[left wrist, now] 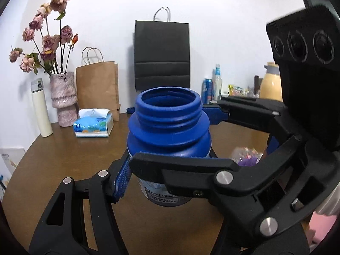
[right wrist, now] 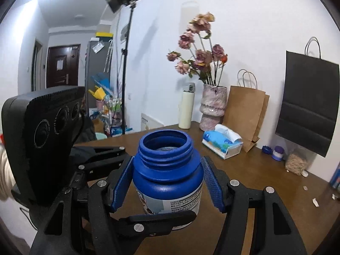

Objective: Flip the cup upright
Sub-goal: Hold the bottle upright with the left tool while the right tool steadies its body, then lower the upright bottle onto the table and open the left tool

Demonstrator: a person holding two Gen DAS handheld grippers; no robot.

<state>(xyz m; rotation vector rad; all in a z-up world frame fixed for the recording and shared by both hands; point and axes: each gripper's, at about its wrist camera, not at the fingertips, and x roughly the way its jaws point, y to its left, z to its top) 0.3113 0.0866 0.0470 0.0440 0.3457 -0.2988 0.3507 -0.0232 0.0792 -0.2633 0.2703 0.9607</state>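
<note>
Black linkage arms fill the foreground of both wrist views. Between them stands the blue cup, a lidless jar-shaped container with a threaded neck, mouth up, on the brown table. Its pale label carries small print, too blurred to read. Right gripper has its blue-padded fingers on either side of the body; contact is unclear. Left gripper crosses it, also bracketing the cup; its grip cannot be told.
</note>
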